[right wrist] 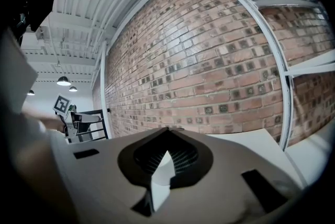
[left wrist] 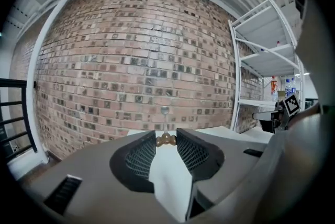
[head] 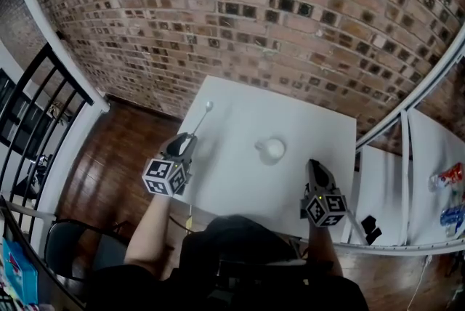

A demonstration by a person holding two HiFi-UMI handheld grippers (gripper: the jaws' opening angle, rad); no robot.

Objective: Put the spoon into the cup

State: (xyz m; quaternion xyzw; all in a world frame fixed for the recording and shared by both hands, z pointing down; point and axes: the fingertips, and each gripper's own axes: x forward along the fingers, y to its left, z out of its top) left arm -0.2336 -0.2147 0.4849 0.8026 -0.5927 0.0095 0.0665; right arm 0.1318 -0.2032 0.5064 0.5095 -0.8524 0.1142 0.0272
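A thin metal spoon (head: 202, 118) with a beaded handle end is held level over the left side of the white table (head: 240, 193), its bowl towards the brick wall. My left gripper (head: 187, 142) is shut on the spoon's handle end; in the left gripper view the beaded end (left wrist: 166, 139) sits pinched between the jaw tips and the spoon bowl (left wrist: 165, 110) points ahead. A small white cup (head: 273, 150) stands upright near the table's middle, to the right of the spoon. My right gripper (head: 314, 170) hovers at the table's right front, shut with nothing in it (right wrist: 167, 131).
The brick wall (head: 240, 19) rises behind the table. A white shelf rack (head: 407, 179) with colourful items stands at the right. A black railing (head: 29, 120) and a chair (head: 73, 248) are at the left over a wooden floor.
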